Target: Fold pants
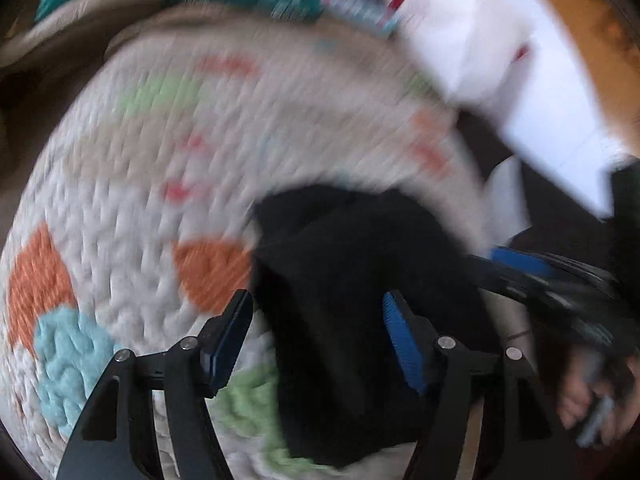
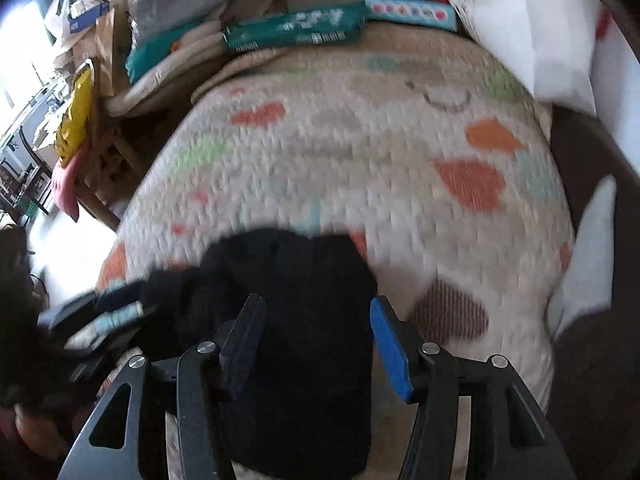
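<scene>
The black pants (image 1: 352, 280) lie bunched in a thick dark wad on a quilted white blanket (image 1: 140, 184) with orange, green and blue patches. My left gripper (image 1: 316, 336) hangs over the wad with its jaws apart. The cloth lies between and under the blue pads (image 1: 402, 344), which do not visibly press it. In the right wrist view the pants (image 2: 288, 288) sit likewise between the spread fingers of my right gripper (image 2: 316, 344). The other gripper shows blurred at the left (image 2: 108, 312). Both views are smeared by motion.
Teal packets (image 2: 296, 28) and a light box (image 2: 412, 12) lie along the blanket's far edge. White pillows (image 2: 532, 36) are at the back right. Bags and clutter (image 2: 76, 120) stand off the left side. A hand (image 1: 592, 400) shows at lower right.
</scene>
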Demonstrator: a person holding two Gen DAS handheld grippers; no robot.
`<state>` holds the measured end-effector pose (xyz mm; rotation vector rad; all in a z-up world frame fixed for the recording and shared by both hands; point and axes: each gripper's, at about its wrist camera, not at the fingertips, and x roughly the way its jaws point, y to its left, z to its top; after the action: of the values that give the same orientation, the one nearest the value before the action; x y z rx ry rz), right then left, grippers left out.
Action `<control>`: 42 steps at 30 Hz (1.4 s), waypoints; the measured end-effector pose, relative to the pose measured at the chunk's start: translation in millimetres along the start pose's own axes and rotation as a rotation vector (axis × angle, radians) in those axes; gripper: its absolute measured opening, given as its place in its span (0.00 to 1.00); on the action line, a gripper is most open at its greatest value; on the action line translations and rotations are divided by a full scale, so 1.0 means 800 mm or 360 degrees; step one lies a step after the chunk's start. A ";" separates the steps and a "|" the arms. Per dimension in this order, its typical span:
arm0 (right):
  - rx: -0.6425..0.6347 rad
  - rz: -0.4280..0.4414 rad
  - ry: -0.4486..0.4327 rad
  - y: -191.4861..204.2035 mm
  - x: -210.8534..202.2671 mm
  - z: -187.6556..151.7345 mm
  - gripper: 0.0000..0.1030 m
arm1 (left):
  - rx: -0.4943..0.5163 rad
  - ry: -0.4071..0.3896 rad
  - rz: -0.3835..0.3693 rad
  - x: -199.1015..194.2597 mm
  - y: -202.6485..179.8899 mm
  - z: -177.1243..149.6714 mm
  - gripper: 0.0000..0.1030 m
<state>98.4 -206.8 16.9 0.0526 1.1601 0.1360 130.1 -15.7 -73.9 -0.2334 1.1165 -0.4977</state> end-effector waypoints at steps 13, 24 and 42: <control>0.0239 -0.0001 -0.0074 -0.053 0.020 -0.063 0.81 | -0.0103 -0.0001 -0.0058 -0.015 0.030 -0.004 0.75; 0.0172 -0.0129 -0.0227 -0.029 -0.016 -0.084 0.82 | -0.0333 -0.0140 0.0177 -0.049 0.096 0.017 0.76; 0.0266 -0.0198 -0.0388 -0.032 -0.032 -0.086 0.82 | 0.0226 -0.0297 0.0464 -0.087 -0.014 -0.024 0.78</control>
<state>27.1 -237.3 9.9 0.1404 0.9258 -0.0764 86.0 10.5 -21.6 0.0087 0.9098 -0.2867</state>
